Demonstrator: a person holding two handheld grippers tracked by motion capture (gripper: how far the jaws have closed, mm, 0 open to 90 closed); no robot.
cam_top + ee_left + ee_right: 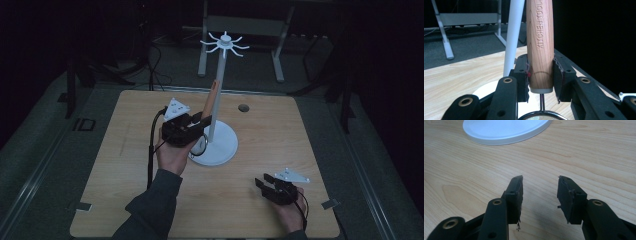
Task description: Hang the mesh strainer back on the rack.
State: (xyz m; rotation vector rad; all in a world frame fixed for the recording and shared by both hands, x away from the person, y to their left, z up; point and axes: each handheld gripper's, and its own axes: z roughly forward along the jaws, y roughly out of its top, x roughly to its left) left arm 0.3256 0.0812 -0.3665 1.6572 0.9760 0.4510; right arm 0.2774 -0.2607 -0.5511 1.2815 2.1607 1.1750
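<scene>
Clamping a wooden handle (pixel 540 47), the left gripper (pixel 540 75) has both pads pressed on the handle's lower end, just above a pale ferrule. Handle is stamped "KITCHEN TOOL" and rises steeply between the jaws; below the ferrule a thin metal shaft (pixel 542 102) runs down to a round wire rim (pixel 541 115), prob. a small strainer, though the rim is cut off at the frame edge. In the high view the same handle (pixel 212 99) leans up and away from the left gripper (pixel 199 124), its top end close to or touching the white pole (pixel 220 95) of a stand, and the metal ring (pixel 200 146) hangs beside the hand over the stand's base. The left hand (pixel 174 155) wraps the gripper body from below; a grey sleeve (pixel 150 205) comes in from the bottom edge.

The stand has a round white base (pixel 222 147) near the table's middle and a crown of short hooks (pixel 225 44) at the top, none carrying anything.

The right gripper (pixel 265 183) sits low near the table's (pixel 280 130) front right corner, well apart from the stand. In the right gripper view its jaws stand apart w/ nothing between them (pixel 539 195), bare wood grain underneath and the base's edge (pixel 506 132) farther off. Surroundings are dark.
</scene>
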